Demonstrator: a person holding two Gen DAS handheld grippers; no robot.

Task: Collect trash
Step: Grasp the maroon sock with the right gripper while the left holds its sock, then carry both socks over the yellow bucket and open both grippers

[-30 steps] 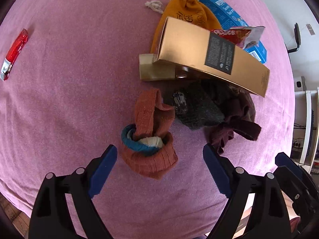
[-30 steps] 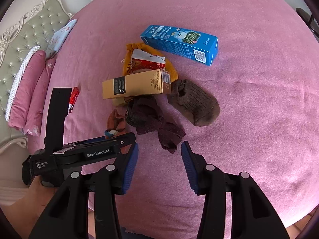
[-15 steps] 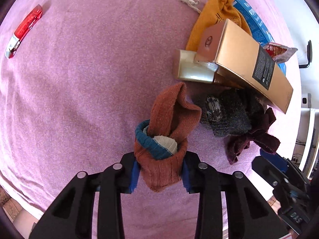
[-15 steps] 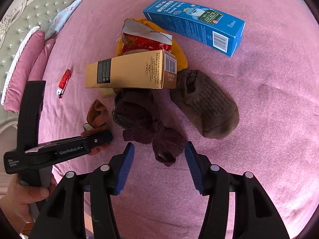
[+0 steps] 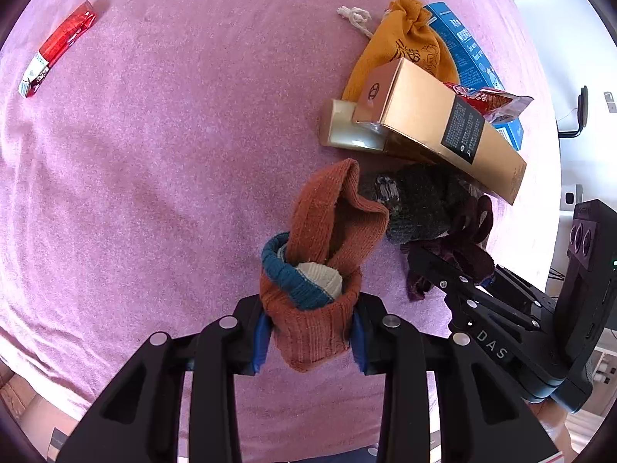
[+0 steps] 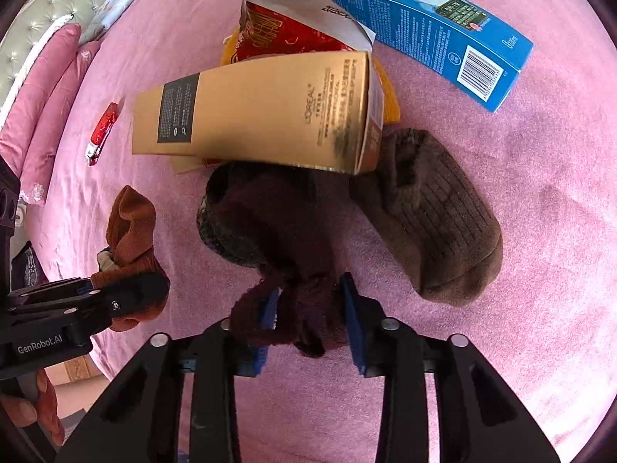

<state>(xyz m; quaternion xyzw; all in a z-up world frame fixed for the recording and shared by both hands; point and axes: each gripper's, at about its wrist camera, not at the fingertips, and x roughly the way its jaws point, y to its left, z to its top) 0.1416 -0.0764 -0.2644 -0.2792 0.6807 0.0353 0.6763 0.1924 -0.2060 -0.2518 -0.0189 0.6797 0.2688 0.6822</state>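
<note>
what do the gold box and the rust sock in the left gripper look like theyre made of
Gold box: likely thin cardboard with a metallic satin finish; folded edges, printed text, soft sheen.
Rust sock: ribbed knit fabric, matte and fuzzy, bunched between the left gripper fingers.

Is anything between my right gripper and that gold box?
Yes. The right gripper is shut on the maroon sock, and a dark knit sock lies between it and the gold box.

Rust-orange sock (image 5: 327, 231); gold box (image 6: 262, 112); blue carton (image 6: 424, 27); pink bedspread (image 5: 173, 154).
</note>
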